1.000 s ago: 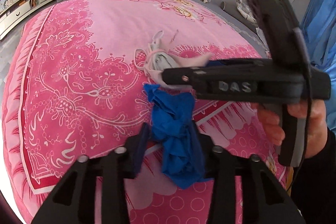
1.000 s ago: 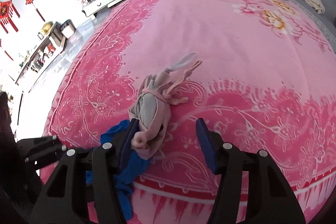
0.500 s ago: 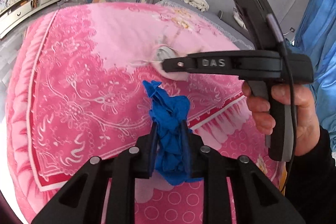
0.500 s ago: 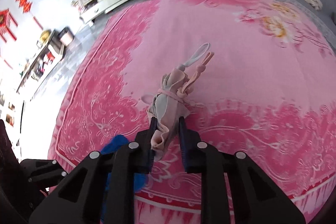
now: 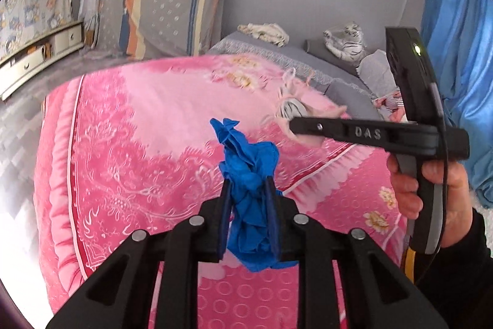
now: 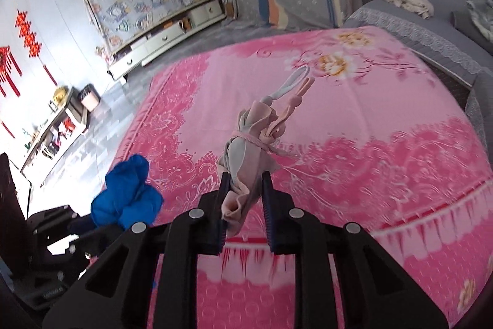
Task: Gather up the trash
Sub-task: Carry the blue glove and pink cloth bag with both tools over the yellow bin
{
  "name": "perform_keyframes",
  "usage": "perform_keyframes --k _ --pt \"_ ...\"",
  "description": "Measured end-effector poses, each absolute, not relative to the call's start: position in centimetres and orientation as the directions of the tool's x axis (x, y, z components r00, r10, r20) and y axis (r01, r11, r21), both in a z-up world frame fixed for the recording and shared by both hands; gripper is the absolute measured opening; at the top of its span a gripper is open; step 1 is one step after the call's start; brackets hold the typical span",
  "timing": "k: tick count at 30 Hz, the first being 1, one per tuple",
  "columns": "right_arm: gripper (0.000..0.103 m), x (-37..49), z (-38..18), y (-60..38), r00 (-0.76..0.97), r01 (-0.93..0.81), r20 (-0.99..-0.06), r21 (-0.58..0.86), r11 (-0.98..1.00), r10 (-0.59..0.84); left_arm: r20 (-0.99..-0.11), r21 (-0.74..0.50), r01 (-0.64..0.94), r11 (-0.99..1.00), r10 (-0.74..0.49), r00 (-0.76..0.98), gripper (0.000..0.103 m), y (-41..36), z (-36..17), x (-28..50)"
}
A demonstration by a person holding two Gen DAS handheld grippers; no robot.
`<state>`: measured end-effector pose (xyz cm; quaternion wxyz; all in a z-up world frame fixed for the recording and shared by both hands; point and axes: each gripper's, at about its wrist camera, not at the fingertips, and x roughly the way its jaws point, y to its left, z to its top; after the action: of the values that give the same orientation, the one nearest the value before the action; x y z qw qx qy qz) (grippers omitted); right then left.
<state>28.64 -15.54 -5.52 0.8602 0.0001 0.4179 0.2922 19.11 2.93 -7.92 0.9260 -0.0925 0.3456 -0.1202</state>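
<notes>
left wrist: my left gripper (image 5: 248,195) is clamped on the blue glove wad (image 5: 249,181), now lifted clear of the pink blanket (image 5: 123,128), where it lay a second ago | right wrist: my right gripper (image 6: 243,196), wide a second ago, pinches the pink-grey cloth bundle (image 6: 249,156), raised too | both trash pieces secured, bin next; none in view.

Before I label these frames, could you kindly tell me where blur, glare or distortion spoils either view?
Left wrist view: fisheye bends the pink blanket into a dome; the pink mask bundle is motion-smeared, the blue glove sharp. Right wrist view: the floor at left is blown out by glare; the pink mask bundle is crisp, the blue glove soft.
</notes>
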Motion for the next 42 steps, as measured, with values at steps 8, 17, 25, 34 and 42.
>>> perform_keyframes --k 8,17,25,34,42 --pt "0.018 23.4 -3.0 -20.2 0.564 -0.462 -0.66 0.247 0.852 0.496 -0.555 -0.253 0.251 0.934 -0.353 0.754 0.02 0.1 -4.8 16.4" --pt "0.018 17.9 -2.2 -26.7 0.643 -0.364 -0.621 0.267 0.892 0.449 -0.508 -0.215 0.34 0.916 -0.402 0.762 0.02 -3.3 -2.4 13.4" --pt "0.018 13.2 -2.2 -32.8 0.714 -0.251 -0.594 0.276 0.928 0.37 -0.48 -0.159 0.437 0.885 -0.456 0.749 0.02 -7.6 -0.9 11.5" --pt "0.018 8.1 -3.4 -39.9 0.773 -0.077 -0.585 0.299 0.951 0.247 -0.475 -0.111 0.555 0.825 -0.534 0.7 0.02 -13.3 -0.3 10.5" --pt "0.018 3.1 -5.5 -46.1 0.801 0.117 -0.59 0.322 0.939 0.103 -0.489 -0.081 0.656 0.75 -0.603 0.63 0.02 -18.9 -0.5 9.6"
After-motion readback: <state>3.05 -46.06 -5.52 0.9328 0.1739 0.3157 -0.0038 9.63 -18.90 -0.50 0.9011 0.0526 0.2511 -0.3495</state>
